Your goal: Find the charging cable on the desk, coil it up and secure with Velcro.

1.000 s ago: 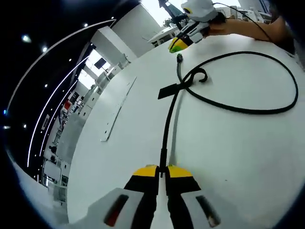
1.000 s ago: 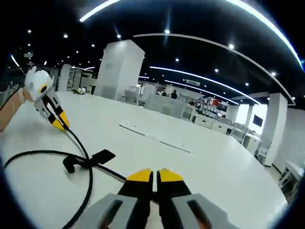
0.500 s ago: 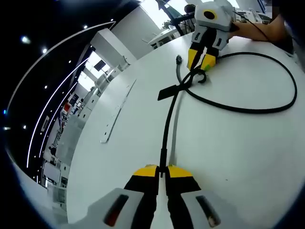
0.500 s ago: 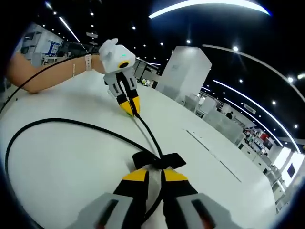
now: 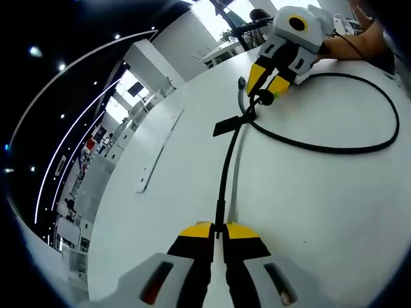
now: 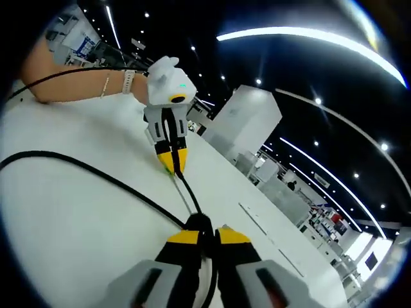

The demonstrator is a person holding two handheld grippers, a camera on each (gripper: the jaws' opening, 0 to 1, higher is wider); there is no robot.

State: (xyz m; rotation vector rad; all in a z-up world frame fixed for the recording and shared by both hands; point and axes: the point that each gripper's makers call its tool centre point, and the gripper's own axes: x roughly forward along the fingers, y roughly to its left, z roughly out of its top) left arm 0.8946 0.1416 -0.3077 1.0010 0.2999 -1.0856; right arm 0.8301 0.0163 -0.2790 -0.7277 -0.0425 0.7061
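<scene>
Charging cable: thin, black, round in section, lying on the white desk, a smooth matt surface. In the left gripper view, from left to right: the desk's curved far edge, with open floor and rows of furniture beyond; a long pale flat strip lying on the desk near that edge, apart from the cable; then the cable running straight up from the left gripper, whose yellow-tipped jaws are clenched on it. Further up the cable crosses itself at a flat black Velcro tab. A short free end with a small plug rises beside the crossing. To the right the cable sweeps out in one wide loop over bare desk, with plenty of clear surface inside and around it.

Right gripper stands over the crossing, jaws pinched on the cable just past the tab. In the right gripper view its own yellow tips close on the black cable, which leads up to the other gripper, held by a person's hand wearing a wristband.
</scene>
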